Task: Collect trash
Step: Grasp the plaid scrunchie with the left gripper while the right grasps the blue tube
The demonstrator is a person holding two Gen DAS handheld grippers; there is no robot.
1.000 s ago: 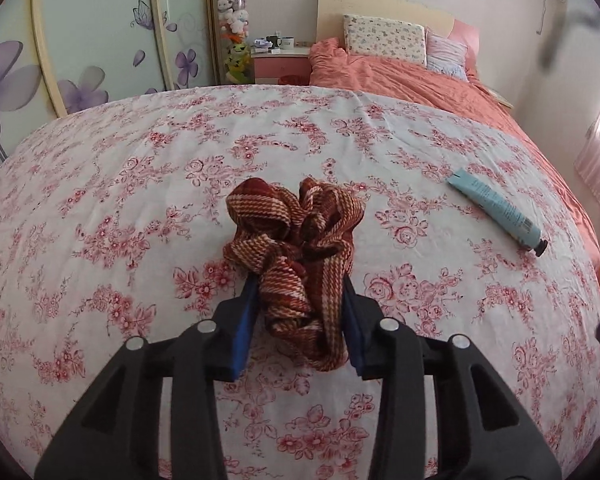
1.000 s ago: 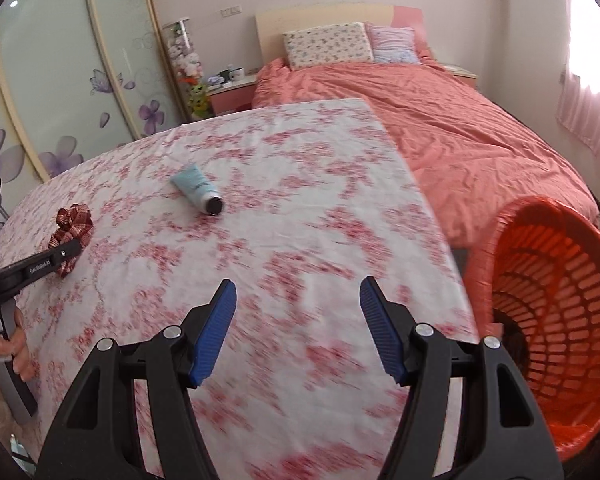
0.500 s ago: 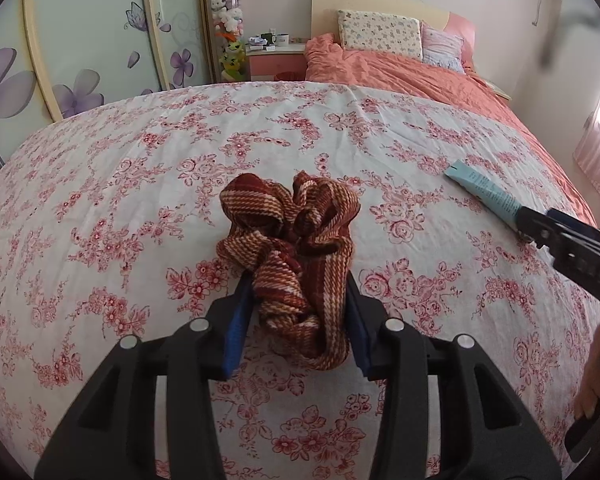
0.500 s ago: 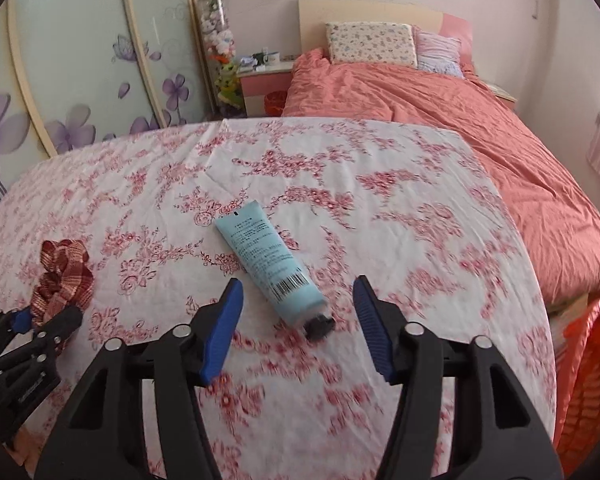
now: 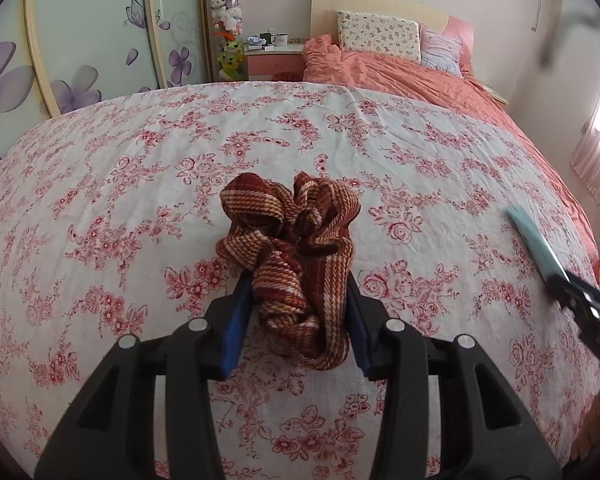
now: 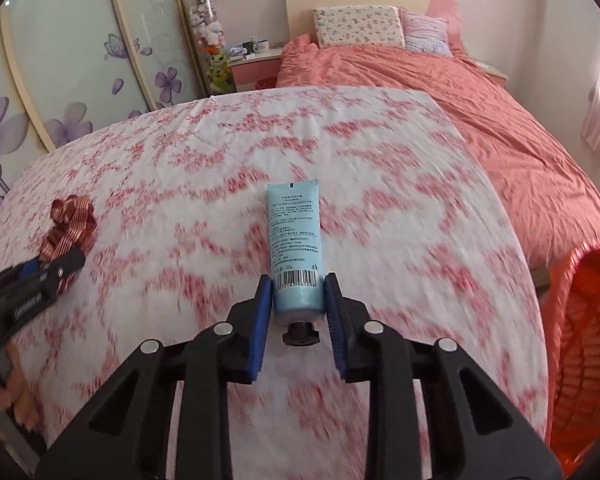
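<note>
A brown plaid fabric scrunchie [image 5: 296, 248] lies on the floral cloth [image 5: 140, 200], and my left gripper [image 5: 298, 292] is shut on its near end. The right wrist view shows the scrunchie [image 6: 70, 226] far left with the left gripper [image 6: 56, 268] on it. A light blue tube [image 6: 295, 236] with a black cap points toward me. My right gripper [image 6: 296, 292] is closing, and its blue pads touch both sides of the tube's lower end. In the left wrist view the tube [image 5: 534, 240] and right gripper [image 5: 560, 284] sit at the right edge.
An orange slatted basket [image 6: 580, 340] stands low at the right, beside the cloth's edge. A bed with a salmon cover [image 6: 500, 100] and pillows lies beyond. A hand [image 6: 20, 392] holds the left gripper at lower left. Wardrobe doors line the left wall.
My right gripper swung left from near the basket to the tube and its jaws narrowed around the tube. The left gripper kept still on the scrunchie.
</note>
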